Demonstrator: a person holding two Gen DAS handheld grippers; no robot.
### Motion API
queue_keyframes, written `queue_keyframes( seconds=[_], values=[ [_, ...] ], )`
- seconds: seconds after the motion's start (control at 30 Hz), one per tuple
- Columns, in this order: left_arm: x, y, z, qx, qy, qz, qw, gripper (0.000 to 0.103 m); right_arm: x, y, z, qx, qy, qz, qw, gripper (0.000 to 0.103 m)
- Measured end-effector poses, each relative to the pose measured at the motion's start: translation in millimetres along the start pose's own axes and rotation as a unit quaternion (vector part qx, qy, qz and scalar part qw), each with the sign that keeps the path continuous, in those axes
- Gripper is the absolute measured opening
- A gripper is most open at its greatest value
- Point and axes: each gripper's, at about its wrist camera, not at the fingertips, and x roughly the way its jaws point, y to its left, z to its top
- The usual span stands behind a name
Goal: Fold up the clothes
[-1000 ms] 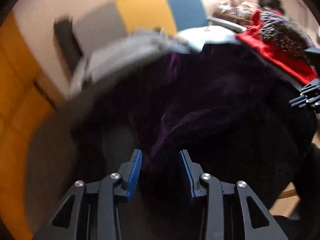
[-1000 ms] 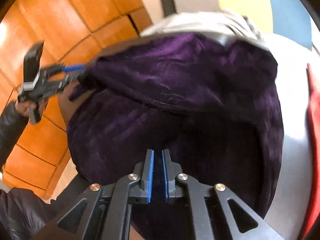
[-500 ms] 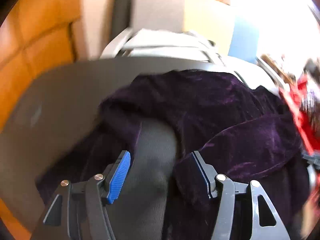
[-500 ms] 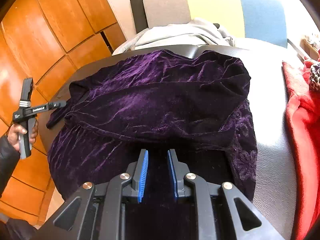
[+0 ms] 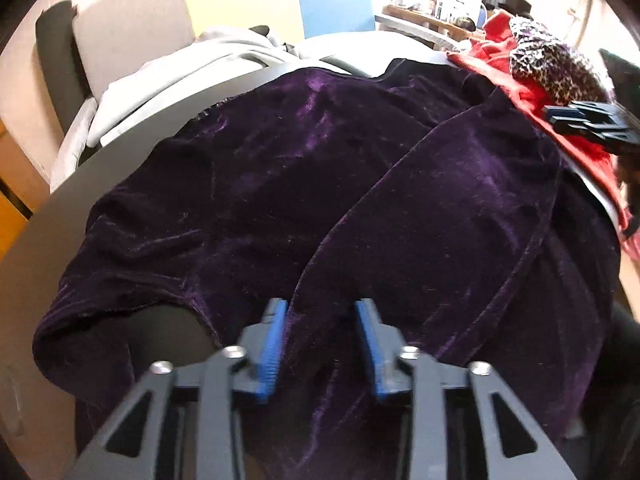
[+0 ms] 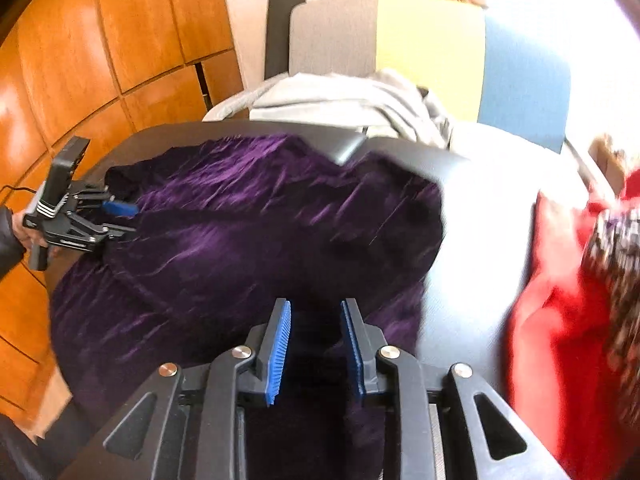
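purple velvet garment (image 5: 320,184) on dark table (image 6: 472,264) | left gripper (image 5: 322,344) jaws apart | right gripper (image 6: 316,340) jaws apart

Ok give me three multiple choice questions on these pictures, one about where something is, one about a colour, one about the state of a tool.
1. Where does the red garment lie relative to the purple velvet garment, in the right wrist view?
A. to its right
B. to its left
C. under it

2. What colour are the pads on the right tool?
A. green
B. blue
C. white

3. How is the left tool now?
A. shut on a hanger
B. open, velvet between its fingers
C. out of view

Answers:
1 A, the red cloth fills the right edge, beyond a bare strip of the dark table.
2 B, both ribbed pads show blue.
3 B, a wide gap separates the fingers over purple cloth.
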Motion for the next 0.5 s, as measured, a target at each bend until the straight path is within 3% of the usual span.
queue_keyframes(
  seconds=[0.03, 0.07, 0.27, 0.33, 0.4, 0.43, 0.47, 0.5],
  values=[
    [-2.0, -1.7, 0.7, -0.001, -0.003, 0.006, 1.0, 0.011, 3.1, -4.5, 4.6, -0.012, 0.003, -0.007, 1.0, 0.03],
    [-4.2, -2.9, 1.6, -0.002, -0.007, 0.011, 0.9999, 0.003, 8.6, -7.7, 9.2, -0.023, 0.012, -0.01, 1.0, 0.031],
    [-39.9, 3.2, 21.0, -0.047, -0.09, 0.01, 0.9948, 0.003, 51.8, -21.6, 30.5, -0.069, 0.067, -0.04, 0.995, 0.033],
    [-47.7, 3.6, 28.5, -0.047, -0.103, 0.012, 0.9935, 0.003, 72.4, -29.4, 31.2, -0.059, 0.105, -0.055, 0.991, 0.032],
    [-57.8, 2.4, 36.3, -0.048, -0.12, 0.011, 0.9916, 0.003, 71.8, -34.7, 32.0, -0.044, 0.098, -0.06, 0.992, 0.02],
    [-63.5, 2.0, 39.4, -0.049, -0.13, 0.009, 0.9903, 0.003, 67.4, -36.9, 32.8, -0.04, 0.088, -0.07, 0.993, 0.008],
    [-69.8, 1.9, 44.3, -0.054, -0.146, 0.005, 0.9879, 0.003, 61.6, -39.5, 32.8, -0.04, 0.078, -0.102, 0.991, 0.0],
    [-75.9, 2.7, 49.6, -0.061, -0.163, 0.002, 0.9847, 0.003, 51.5, -47.5, 31.9, -0.031, 0.064, -0.141, 0.987, 0.0]
  ],
)
